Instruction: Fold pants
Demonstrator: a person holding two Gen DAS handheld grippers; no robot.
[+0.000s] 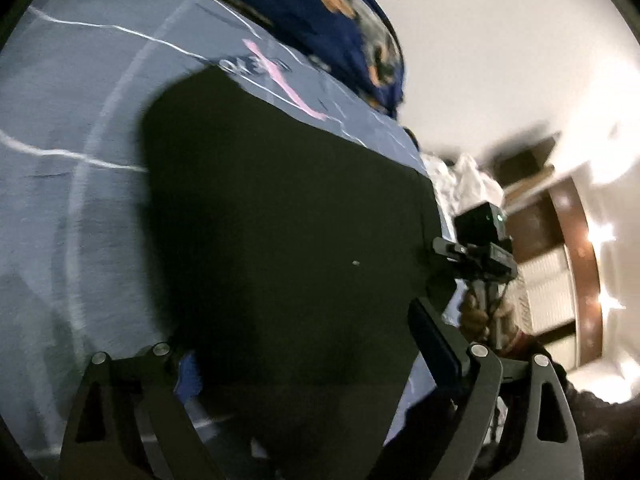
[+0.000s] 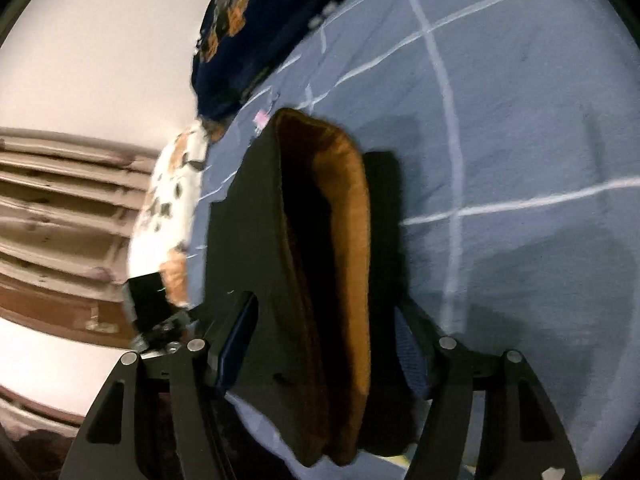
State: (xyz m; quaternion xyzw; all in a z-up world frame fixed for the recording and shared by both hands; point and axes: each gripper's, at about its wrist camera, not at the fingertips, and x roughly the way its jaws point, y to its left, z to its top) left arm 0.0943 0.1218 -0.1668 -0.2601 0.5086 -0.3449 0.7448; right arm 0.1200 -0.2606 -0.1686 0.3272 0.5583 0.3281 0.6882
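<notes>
1. Pants (image 1: 280,220): they lie as a dark, flattened stack on the blue bed sheet (image 1: 60,200) with its white lines, between my two tools. In the right wrist view the pants (image 2: 280,280) show a brown lining along the layered edge, so I judge they are already folded over at least once.
2. My left tool (image 1: 304,356) stands wide, its fingers on either side of the stack's near edge; I see no pad pressing the cloth, so I read it as released.
3. My right tool (image 2: 324,344) is also spread, straddling the layered edge with gaps at both fingers; it grips nothing.
4. Handling: the cloth looks soft and thick, probably lined, so fairly heavy and bulky for its kind. It should sag if lifted by one point and the layers may slide apart.
5. Where to take hold: I would pinch through all layers at the two corners of an edge, one tool each.
6. Hard to make out: both views are blurred, the black cloth hides seams and waistband, and the near end is cut off behind the tool arms. I cannot tell how many folds there are.
</notes>
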